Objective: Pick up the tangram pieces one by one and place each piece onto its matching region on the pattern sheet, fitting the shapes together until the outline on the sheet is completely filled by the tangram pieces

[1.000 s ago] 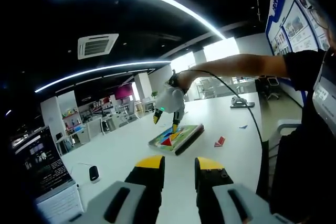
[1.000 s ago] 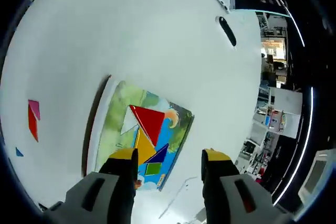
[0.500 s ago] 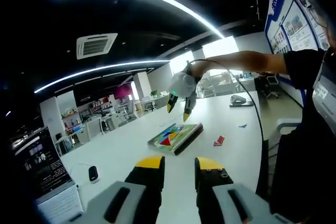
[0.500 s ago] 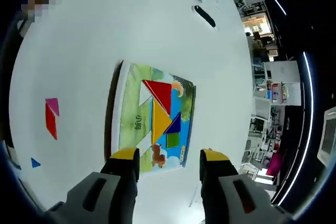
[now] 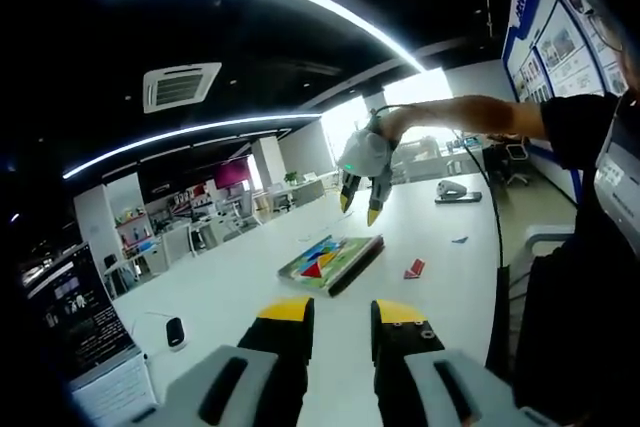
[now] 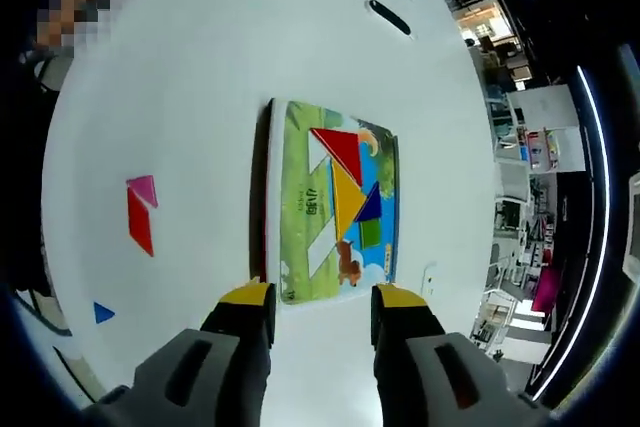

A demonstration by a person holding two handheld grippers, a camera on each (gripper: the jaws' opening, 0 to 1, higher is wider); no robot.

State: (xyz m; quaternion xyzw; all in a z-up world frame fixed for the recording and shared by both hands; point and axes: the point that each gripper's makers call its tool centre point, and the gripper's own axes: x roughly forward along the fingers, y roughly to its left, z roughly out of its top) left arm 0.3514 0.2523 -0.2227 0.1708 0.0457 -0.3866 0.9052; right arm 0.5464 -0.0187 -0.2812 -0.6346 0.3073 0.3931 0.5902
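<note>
Two views. In the left gripper view, the left gripper rises from the bottom, its yellow-tipped jaws spread a little and holding nothing, above a white worktop. Farther along the worktop lies the pattern sheet, with a red piece and a small blue piece lying beside it. The right gripper hangs in the air above the sheet, held by a person's hand, its jaws apart and empty.

In the right gripper view, the right gripper looks down on the pattern sheet, which carries red, yellow, blue and green pieces. A pink piece touching a red piece, and a blue triangle, lie on the bare worktop, apart from the sheet.
</note>
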